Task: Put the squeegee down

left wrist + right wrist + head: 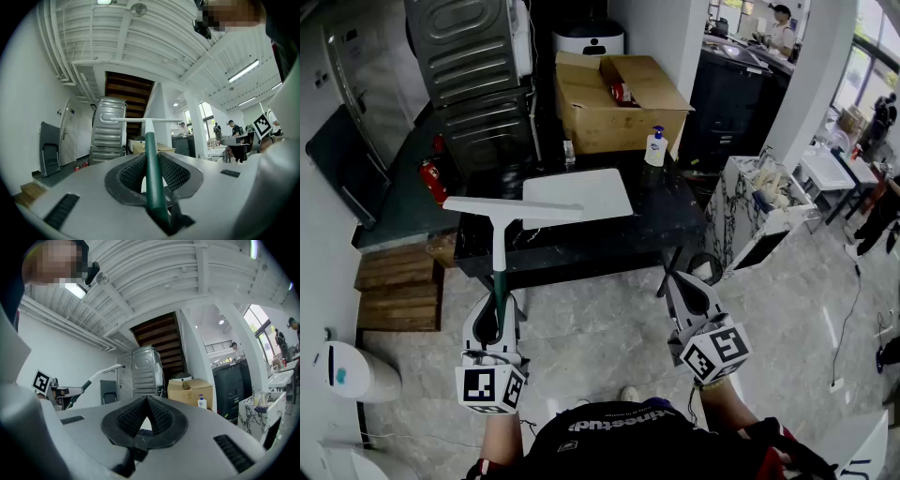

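Squeegee [500,234] [152,173]: carried in the air, not yet set down. Its green handle is pinched between the jaws of the left hand-held gripper [499,307] [149,158], shaft pointing away from the person. In the head view its white blade lies crosswise against the near left part of the dark worktop [666,211]. Right hand-held gripper [689,292] [146,400]: jaws pressed together at the tips, nothing between them, well apart from the squeegee. On the worktop: a white board [579,192] and a pump bottle [655,147]; a cardboard box [619,103] stands behind
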### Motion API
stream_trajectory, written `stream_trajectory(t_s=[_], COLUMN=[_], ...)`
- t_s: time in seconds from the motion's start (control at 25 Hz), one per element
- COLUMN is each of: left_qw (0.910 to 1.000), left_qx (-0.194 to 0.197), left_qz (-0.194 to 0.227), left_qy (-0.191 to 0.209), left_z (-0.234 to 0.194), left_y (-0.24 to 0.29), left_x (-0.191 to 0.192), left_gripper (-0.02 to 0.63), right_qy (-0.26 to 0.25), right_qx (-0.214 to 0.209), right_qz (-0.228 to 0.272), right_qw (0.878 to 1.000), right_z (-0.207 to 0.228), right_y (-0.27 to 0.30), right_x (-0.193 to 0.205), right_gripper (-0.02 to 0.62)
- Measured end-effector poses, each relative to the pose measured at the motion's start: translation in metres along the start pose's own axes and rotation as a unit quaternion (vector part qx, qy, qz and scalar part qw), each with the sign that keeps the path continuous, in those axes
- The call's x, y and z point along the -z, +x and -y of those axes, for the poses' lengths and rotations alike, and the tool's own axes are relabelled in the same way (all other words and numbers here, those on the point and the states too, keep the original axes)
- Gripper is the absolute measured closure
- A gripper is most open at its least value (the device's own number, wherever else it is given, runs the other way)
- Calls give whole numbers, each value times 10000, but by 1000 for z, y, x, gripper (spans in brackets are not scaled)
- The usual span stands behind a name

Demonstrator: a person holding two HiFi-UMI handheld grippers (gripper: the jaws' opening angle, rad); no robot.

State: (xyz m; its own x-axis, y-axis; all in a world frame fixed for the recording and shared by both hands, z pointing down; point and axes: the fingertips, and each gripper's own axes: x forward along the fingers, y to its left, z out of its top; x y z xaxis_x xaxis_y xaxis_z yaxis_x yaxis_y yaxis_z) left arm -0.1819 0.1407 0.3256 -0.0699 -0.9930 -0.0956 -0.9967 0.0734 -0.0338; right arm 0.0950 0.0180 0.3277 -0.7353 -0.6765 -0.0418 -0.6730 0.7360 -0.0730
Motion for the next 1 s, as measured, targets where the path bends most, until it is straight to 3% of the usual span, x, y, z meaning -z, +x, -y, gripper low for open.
stream_trajectory(t_s=[1.0], left_qw=[10000], left_qx=[-34], left_qz=[-56], left_qy=[-32], left_z=[16], left_y=[3], left_x=[1], left_gripper=[508], right_qy=[102], right_qx=[-300], right_qz=[-38], right_qw=[9995], right_z=[8], right_y=[-2], right_x=[-6], right_gripper=[555])
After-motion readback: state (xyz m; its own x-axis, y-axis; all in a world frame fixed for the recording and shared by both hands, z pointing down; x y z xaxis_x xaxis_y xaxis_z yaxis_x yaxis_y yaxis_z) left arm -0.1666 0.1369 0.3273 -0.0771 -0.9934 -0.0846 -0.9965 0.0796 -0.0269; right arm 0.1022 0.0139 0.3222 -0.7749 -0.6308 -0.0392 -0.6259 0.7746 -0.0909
